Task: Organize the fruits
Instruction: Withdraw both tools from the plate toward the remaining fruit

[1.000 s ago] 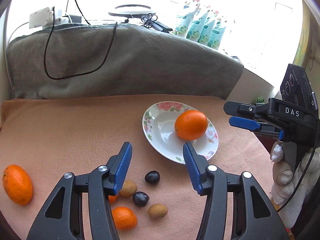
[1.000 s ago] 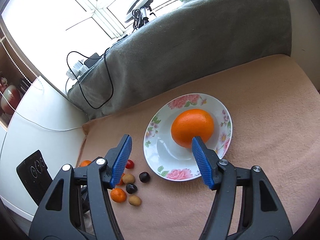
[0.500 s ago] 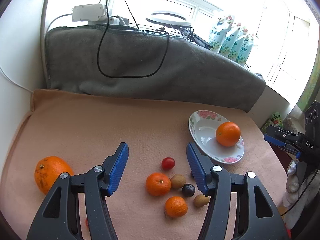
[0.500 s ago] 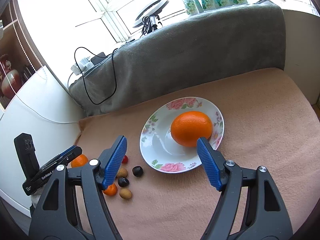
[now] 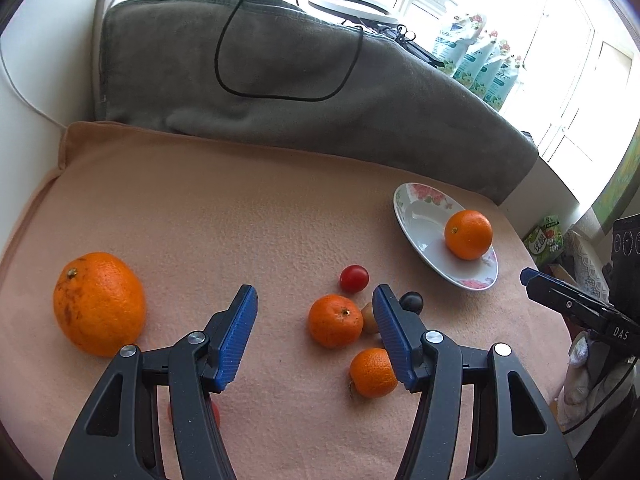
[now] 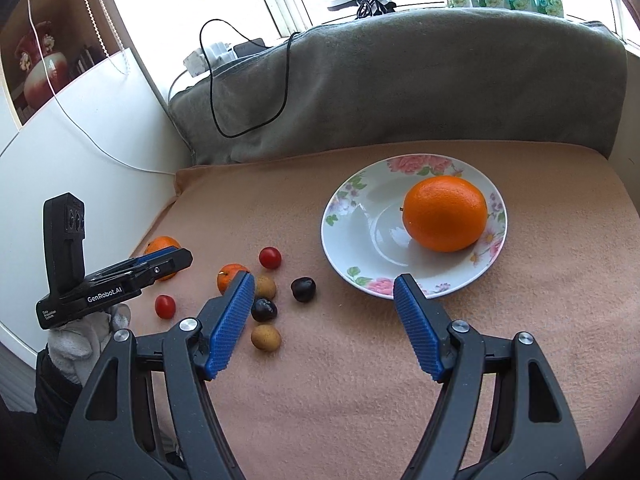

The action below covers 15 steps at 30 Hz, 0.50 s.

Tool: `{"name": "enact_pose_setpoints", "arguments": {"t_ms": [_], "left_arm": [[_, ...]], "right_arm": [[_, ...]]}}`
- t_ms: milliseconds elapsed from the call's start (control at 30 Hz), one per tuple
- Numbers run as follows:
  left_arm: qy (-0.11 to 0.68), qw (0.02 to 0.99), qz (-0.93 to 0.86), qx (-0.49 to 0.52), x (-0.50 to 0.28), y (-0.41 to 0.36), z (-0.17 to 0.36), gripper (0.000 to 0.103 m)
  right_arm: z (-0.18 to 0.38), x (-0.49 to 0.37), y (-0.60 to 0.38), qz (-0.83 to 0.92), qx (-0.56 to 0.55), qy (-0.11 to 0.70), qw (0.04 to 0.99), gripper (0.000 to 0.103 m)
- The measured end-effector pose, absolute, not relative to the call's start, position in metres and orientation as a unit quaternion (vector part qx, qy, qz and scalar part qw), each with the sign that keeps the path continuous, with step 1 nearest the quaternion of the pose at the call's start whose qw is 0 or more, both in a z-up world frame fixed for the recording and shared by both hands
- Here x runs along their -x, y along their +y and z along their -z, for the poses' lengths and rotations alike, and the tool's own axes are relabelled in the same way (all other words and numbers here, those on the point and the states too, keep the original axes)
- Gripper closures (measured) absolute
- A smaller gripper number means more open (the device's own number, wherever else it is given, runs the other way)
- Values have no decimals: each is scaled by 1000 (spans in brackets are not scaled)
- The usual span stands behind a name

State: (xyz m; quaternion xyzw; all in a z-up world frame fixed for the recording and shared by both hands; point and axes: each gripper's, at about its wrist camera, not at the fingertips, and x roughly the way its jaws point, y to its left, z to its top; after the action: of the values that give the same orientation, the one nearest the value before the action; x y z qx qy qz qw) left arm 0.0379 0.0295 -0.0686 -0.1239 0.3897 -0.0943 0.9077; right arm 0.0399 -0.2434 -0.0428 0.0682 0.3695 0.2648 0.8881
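Left wrist view: left gripper (image 5: 314,322) fingers wide apart, holding nothing. Over the last second this view has swung away from the plate (image 5: 416,236) toward the left part of the surface (image 5: 224,216); the big orange (image 5: 99,303) by the left edge now sits just beside the left finger. Between the fingers: a mandarin (image 5: 335,321), with a second mandarin (image 5: 372,372) partly behind the right finger. A cherry tomato (image 5: 354,278) and a dark plum (image 5: 411,301) lie just beyond. The orange on the plate (image 5: 468,234) stays put, toward the right edge. The right gripper (image 5: 568,300) shows at the frame's right side.

Right wrist view: right gripper (image 6: 324,326) fingers also wide apart, empty, hanging above the near rim of the plate (image 6: 344,240); it has backed off slightly from the orange there. Loose small fruit lies left of the plate.

Judgement: one orange is placed; the left gripper's shift suggests the big orange or a mandarin is the next pickup.
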Motion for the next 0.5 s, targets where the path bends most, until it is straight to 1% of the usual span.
{"name": "enact_pose_setpoints", "arguments": {"t_ms": [133, 267, 400, 433, 500], "left_arm": [[400, 902, 99, 127, -41, 29, 76, 44], [408, 898, 103, 127, -43, 28, 83, 48], [414, 894, 109, 128, -44, 27, 86, 50], [415, 894, 111, 127, -44, 26, 87, 53], [417, 893, 113, 127, -45, 25, 88, 54]], "right_arm": [[53, -42, -235, -271, -62, 384, 881, 33], [62, -42, -228, -278, -56, 397, 873, 37], [70, -44, -218, -289, -44, 410, 864, 42], [71, -44, -215, -292, -41, 413, 862, 42], [74, -47, -209, -301, -36, 421, 855, 45]]}}
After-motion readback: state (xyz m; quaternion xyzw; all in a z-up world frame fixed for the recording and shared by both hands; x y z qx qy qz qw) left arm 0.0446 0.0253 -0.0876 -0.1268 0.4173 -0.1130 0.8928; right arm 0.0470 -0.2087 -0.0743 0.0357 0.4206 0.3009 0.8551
